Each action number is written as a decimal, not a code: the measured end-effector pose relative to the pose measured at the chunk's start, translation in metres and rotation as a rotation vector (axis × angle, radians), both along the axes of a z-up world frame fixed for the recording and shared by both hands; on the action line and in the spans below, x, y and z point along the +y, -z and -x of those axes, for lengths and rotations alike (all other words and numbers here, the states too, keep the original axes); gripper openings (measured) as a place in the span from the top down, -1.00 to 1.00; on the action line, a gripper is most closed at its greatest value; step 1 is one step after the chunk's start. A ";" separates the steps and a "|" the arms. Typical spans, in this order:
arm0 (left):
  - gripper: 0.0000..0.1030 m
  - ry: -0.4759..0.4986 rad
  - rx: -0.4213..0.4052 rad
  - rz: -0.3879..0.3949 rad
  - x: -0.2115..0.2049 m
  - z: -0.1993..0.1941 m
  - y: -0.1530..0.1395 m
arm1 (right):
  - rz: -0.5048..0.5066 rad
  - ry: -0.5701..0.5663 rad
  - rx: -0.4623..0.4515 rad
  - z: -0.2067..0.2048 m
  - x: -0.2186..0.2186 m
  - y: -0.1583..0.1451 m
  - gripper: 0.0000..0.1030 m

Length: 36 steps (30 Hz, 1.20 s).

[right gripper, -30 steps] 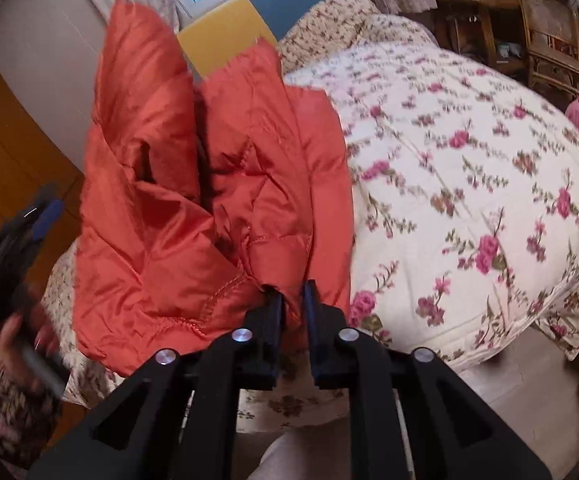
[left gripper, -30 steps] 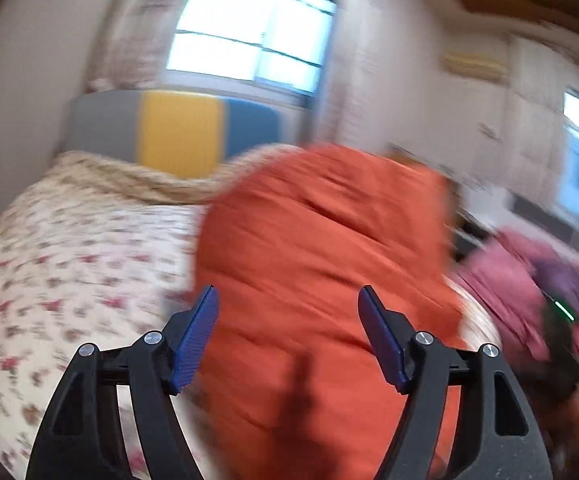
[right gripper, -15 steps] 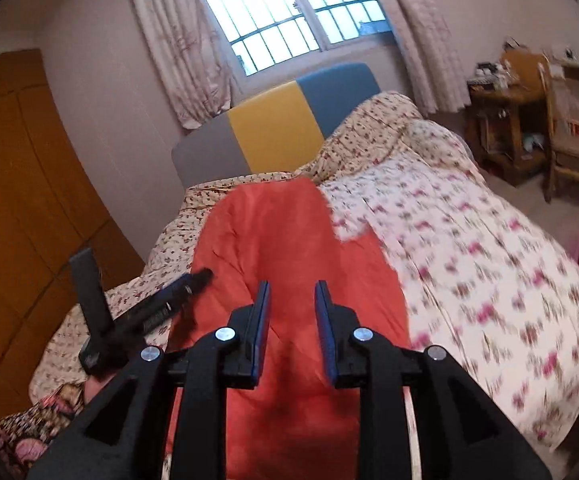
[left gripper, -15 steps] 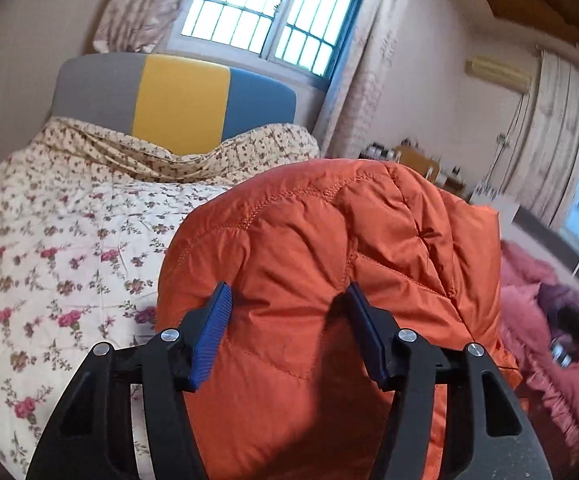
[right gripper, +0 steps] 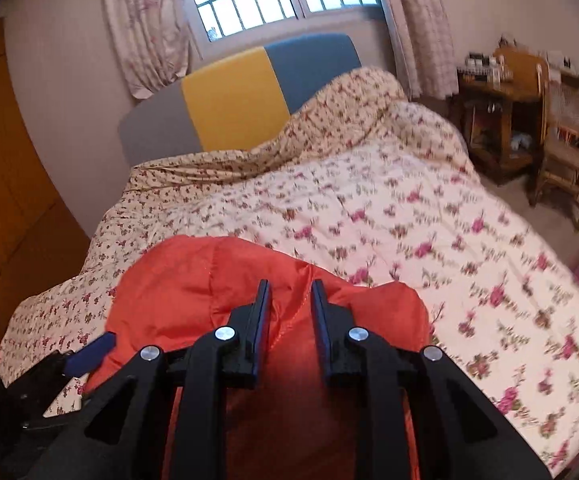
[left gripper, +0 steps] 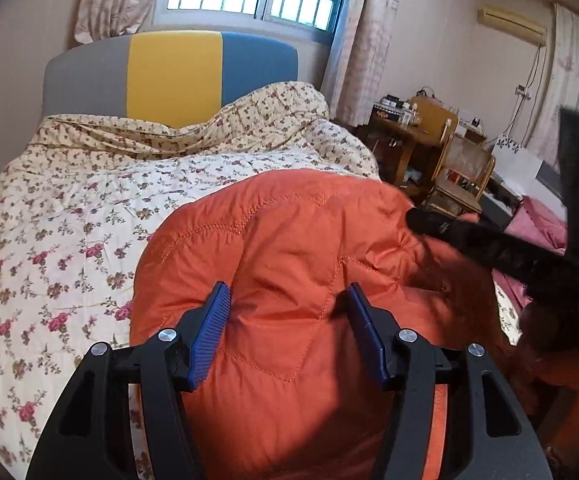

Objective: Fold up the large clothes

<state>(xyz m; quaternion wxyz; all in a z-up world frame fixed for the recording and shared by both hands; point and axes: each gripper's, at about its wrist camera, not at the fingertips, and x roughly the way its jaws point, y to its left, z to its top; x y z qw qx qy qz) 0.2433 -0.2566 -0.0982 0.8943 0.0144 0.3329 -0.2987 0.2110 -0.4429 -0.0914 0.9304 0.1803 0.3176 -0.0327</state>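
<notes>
- Step in hand, as judged — a fold of the orange jacket is being laid down; the jacket is lying bunched on the floral quilt, near the bed's foot.
- Next move is calling for flattening the puffy bulk, then regripping an edge.
- Left gripper — jaws are standing half spread, straddling a padded bulge and pressing into it.
- Right gripper — jaws are closing, narrowly apart, with jacket fabric between them; whether the pads are pinching it cannot be told.

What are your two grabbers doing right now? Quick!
Left gripper: shut on a puffy fold of the orange jacket.
Right gripper: jaws closing, pinching orange jacket fabric between them.
</notes>
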 end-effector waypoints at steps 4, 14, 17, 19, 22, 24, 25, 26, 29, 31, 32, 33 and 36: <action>-0.26 0.002 -0.013 -0.024 -0.011 -0.003 0.009 | -0.002 -0.002 0.031 -0.008 -0.008 0.021 0.62; -0.31 -0.002 -0.026 -0.019 -0.020 -0.011 0.028 | -0.040 -0.002 0.088 -0.020 -0.015 0.057 0.63; -0.31 -0.004 -0.033 -0.021 -0.023 -0.012 0.033 | -0.050 -0.004 0.106 -0.024 -0.016 0.065 0.62; -0.31 -0.004 -0.037 -0.024 -0.025 -0.013 0.036 | -0.066 -0.004 0.116 -0.026 -0.019 0.071 0.63; -0.31 -0.005 -0.045 -0.032 -0.028 -0.015 0.040 | -0.087 -0.002 0.123 -0.029 -0.021 0.079 0.63; -0.32 -0.005 -0.050 -0.034 -0.029 -0.015 0.042 | -0.093 0.002 0.126 -0.030 -0.022 0.083 0.63; -0.33 -0.005 -0.053 -0.036 -0.030 -0.015 0.044 | -0.094 0.004 0.127 -0.031 -0.022 0.085 0.63; -0.33 -0.005 -0.055 -0.037 -0.030 -0.016 0.045 | -0.097 0.006 0.128 -0.032 -0.023 0.087 0.63; -0.33 -0.006 -0.052 -0.035 -0.031 -0.018 0.047 | -0.109 0.006 0.137 -0.036 -0.025 0.093 0.63; -0.33 -0.007 -0.051 -0.034 -0.033 -0.018 0.049 | -0.112 0.007 0.144 -0.038 -0.025 0.096 0.63; -0.33 -0.007 -0.053 -0.035 -0.034 -0.019 0.050 | -0.113 0.006 0.148 -0.039 -0.025 0.097 0.63; -0.33 -0.008 -0.053 -0.035 -0.034 -0.019 0.051 | -0.112 0.007 0.151 -0.040 -0.025 0.099 0.63; -0.34 -0.009 -0.056 -0.037 -0.035 -0.021 0.054 | -0.105 0.009 0.156 -0.042 -0.024 0.103 0.63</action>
